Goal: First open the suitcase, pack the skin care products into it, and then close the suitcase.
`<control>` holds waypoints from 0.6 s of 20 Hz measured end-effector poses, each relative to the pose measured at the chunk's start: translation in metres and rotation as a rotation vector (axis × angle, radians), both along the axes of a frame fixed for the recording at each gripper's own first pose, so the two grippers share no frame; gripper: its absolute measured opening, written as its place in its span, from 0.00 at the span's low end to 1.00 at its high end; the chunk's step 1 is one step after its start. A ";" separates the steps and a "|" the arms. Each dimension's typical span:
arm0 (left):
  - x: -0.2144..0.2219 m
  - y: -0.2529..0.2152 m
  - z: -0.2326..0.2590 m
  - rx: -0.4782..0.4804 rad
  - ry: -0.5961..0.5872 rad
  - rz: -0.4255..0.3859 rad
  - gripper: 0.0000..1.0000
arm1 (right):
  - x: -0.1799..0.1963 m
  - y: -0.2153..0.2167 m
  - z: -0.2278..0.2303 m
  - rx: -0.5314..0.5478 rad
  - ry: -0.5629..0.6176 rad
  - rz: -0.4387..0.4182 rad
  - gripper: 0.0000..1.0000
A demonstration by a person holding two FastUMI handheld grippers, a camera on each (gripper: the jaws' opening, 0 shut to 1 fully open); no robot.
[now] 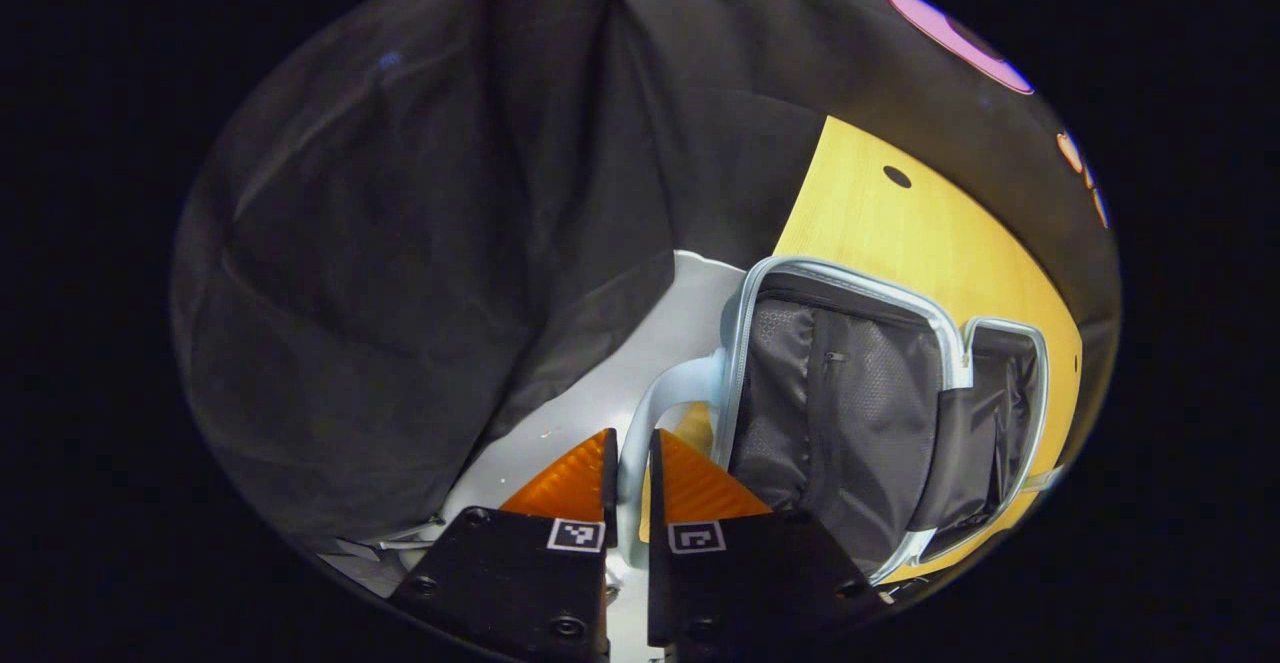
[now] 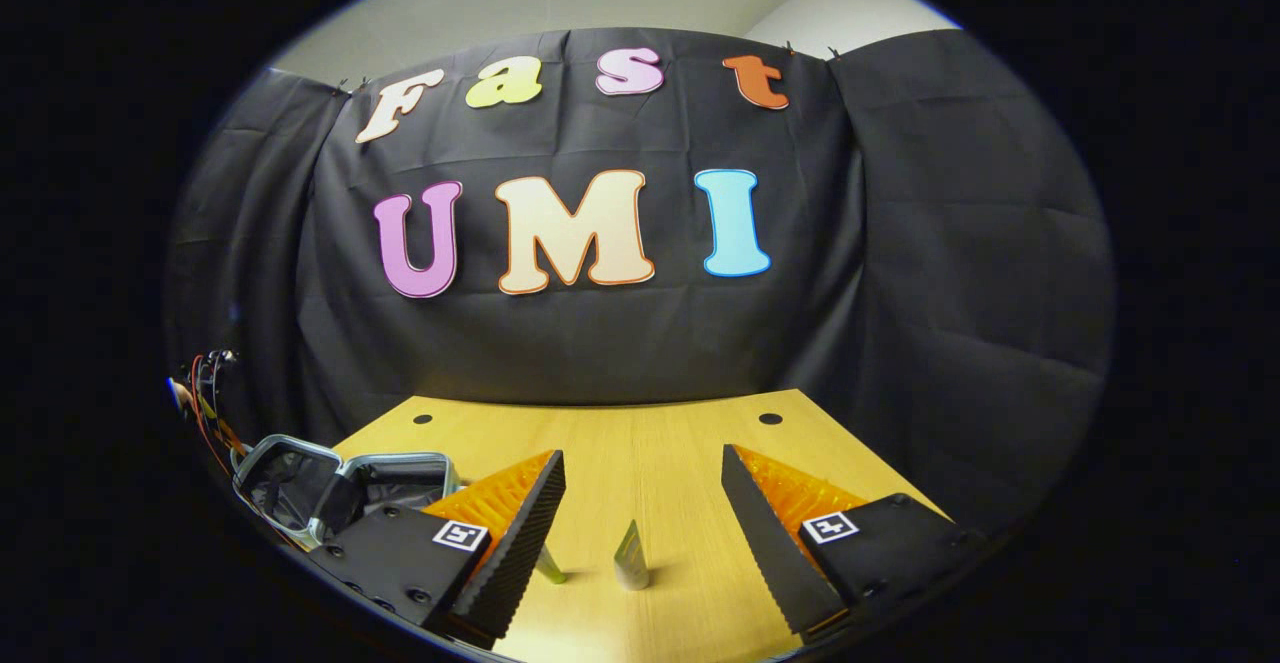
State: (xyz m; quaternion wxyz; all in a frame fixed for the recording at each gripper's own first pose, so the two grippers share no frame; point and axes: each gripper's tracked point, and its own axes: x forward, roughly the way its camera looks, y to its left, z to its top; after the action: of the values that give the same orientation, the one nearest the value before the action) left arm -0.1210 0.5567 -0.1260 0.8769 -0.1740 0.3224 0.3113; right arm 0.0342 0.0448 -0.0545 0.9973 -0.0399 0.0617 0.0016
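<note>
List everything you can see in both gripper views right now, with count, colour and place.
Open hard-shell suitcase: one, silver-grey rim, dark mesh lining; on the table, lid raised.
Suitcase handle: one, pale grey; between the left fingers.
Upright skin care tube: one, silvery; on the table ahead of the right gripper.
Second small product: one, greenish, partly hidden beside the right gripper's finger.
Wooden table: one, light yellow.
Left gripper: closed on the handle.
Right gripper: open, holding nothing.
</note>
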 end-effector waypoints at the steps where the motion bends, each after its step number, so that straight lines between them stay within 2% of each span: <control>1: 0.003 0.005 -0.007 -0.009 0.001 0.001 0.11 | 0.001 -0.002 0.000 -0.002 -0.001 -0.001 0.98; 4: -0.004 0.017 -0.005 0.029 0.010 0.031 0.20 | 0.002 -0.003 -0.011 0.025 0.016 -0.001 0.98; 7: -0.009 0.012 0.012 0.096 0.003 0.047 1.00 | 0.002 -0.006 -0.025 0.025 0.042 0.004 0.98; 8: -0.011 0.005 0.023 0.124 -0.001 0.044 1.00 | 0.002 -0.007 -0.030 0.019 0.052 0.006 0.98; 9: -0.012 -0.005 0.033 0.155 -0.010 0.037 0.95 | 0.002 -0.009 -0.036 0.016 0.064 0.010 0.98; 12: -0.013 -0.059 0.079 0.251 -0.084 -0.009 0.96 | 0.005 -0.007 -0.050 0.017 0.093 0.047 0.98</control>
State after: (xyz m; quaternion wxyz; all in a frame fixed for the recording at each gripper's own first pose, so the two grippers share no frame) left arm -0.1339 0.4973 -0.0465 0.9060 -0.0742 0.2445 0.3376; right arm 0.0392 0.0375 -0.1045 0.9934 -0.0328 0.1068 0.0275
